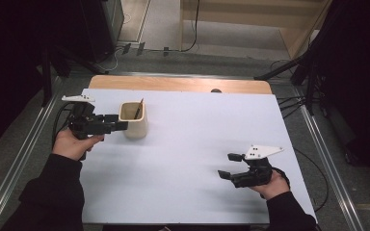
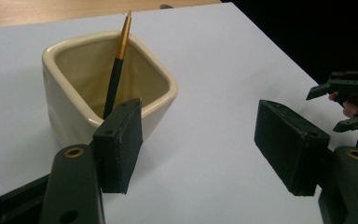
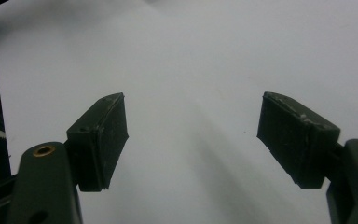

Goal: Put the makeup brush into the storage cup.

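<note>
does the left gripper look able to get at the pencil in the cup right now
Probably yes. The left gripper is open right beside the cup, and the pencil leans up past the rim with nothing over it.

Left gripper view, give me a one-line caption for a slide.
Open left gripper beside a cream cup holding a black and gold pen on the white table.

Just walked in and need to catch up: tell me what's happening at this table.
A person holds a gripper in each hand over a white table. The left gripper, jaws open, sits right beside a cream cup with a pencil standing in it; nothing is gripped. The right gripper rests near the table's right side, jaws open and empty.
</note>
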A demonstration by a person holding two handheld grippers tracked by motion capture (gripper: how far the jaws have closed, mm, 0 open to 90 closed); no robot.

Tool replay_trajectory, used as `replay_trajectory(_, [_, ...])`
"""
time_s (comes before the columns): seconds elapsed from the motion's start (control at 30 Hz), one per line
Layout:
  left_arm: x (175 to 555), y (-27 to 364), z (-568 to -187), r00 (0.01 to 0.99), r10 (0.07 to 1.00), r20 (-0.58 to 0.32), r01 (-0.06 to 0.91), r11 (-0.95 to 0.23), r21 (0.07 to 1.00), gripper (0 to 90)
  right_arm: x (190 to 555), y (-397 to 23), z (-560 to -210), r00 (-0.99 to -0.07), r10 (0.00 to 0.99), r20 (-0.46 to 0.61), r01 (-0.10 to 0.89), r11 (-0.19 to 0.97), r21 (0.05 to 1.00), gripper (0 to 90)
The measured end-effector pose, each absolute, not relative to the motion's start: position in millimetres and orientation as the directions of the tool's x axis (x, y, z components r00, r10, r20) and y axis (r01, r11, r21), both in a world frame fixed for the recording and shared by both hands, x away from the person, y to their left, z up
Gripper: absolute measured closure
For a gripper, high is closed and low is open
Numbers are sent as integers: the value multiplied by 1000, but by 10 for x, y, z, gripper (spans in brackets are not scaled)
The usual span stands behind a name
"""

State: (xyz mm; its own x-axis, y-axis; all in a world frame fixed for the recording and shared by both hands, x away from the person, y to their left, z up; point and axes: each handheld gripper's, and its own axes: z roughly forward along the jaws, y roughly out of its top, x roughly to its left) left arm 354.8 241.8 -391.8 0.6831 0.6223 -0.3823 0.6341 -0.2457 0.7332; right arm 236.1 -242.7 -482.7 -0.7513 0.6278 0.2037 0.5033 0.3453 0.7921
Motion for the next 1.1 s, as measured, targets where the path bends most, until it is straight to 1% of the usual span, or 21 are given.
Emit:
replay_trajectory(0.33, [3402,2420,-4029,693,615,-376,629,-260,733,322,2358,-2429,-4825,-749,630,205,505,343,792,252])
replay_trajectory(0.67, [3261,2329,-4147,723,595,-351,606,-301,737,316,2362,-2428,-4828,-749,629,207,508,346,789,252])
replay_trajectory(0.77, [3236,2311,-4174,732,573,-369,606,-299,737,314,2360,-2427,-4828,-749,629,208,509,345,789,252])
replay_trajectory(1.1, [3129,2267,-4265,751,564,-342,589,-339,733,303,2365,-2434,-4833,-748,628,216,513,339,788,252])
